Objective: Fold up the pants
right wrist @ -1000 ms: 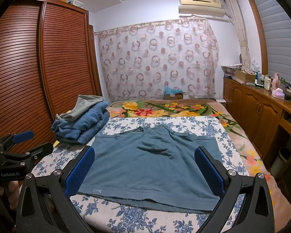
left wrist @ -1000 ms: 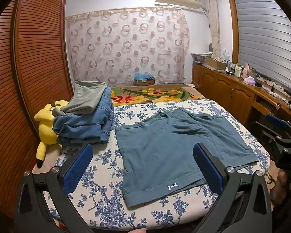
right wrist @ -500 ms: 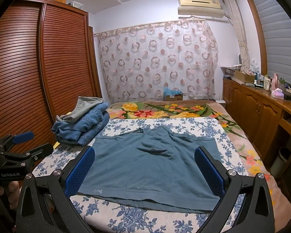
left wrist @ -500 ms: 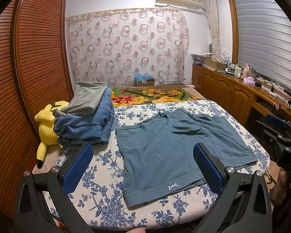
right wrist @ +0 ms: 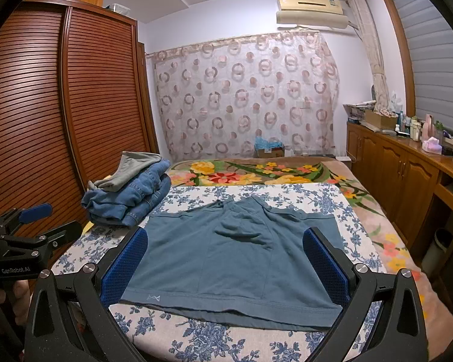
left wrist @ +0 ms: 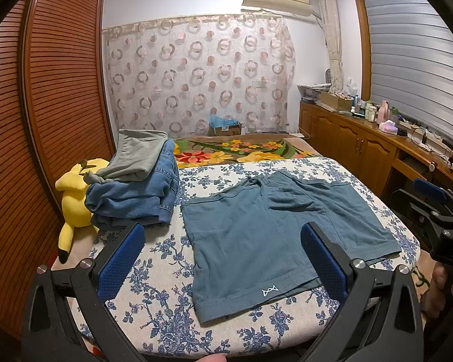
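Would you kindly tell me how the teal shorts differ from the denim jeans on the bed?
The teal shorts lie spread flat and unfolded near the bed's front edge; the denim jeans sit in a bunched pile at the left side. The shorts have nothing on them, while the jeans carry a grey garment on top. The shorts show a small white logo; the jeans show none. Both rest on the floral sheet, untouched by either gripper.

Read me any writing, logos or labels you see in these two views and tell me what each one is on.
"GenRobot.AI": white print on the left gripper body, seen in the right wrist view.
"DAS": cut-off white letters on the right gripper body, left wrist view.
A small white zigzag logo, no letters, on the hem of the teal shorts.
Labels on the cardboard box and the air conditioner: too small to read.
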The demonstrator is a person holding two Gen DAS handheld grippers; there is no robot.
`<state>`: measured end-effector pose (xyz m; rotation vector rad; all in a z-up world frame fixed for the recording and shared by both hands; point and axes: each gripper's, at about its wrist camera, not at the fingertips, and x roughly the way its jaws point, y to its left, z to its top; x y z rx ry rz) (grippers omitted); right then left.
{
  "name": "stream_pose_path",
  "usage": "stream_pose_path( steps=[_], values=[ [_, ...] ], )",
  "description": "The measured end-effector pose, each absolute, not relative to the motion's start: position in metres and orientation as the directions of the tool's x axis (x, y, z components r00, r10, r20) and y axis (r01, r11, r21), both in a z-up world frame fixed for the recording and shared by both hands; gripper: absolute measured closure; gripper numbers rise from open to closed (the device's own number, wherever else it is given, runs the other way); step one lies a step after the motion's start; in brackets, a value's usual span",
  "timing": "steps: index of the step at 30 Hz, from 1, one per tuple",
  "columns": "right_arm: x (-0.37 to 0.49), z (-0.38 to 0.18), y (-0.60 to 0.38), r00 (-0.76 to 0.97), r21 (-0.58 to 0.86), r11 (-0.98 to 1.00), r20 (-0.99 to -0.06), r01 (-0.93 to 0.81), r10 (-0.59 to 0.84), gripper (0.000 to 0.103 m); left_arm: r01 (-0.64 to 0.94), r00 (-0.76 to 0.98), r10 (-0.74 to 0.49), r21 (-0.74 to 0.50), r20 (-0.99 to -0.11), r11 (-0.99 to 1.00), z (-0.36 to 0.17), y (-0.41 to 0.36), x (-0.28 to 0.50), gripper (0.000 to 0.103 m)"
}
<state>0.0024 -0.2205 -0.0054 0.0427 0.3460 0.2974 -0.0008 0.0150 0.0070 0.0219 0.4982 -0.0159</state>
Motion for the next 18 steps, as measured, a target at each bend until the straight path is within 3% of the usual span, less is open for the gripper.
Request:
stream_pose_path(
  steps=[18],
  values=[
    [0.0027,-0.0069,-0.2198,0.897,0.096,0.955,-0.33,-0.279,0.295,0.001,0.019,0.88,-0.008,0.019,-0.475,1.0,0.0068,0.0138,-0.0017,0.0]
  ],
)
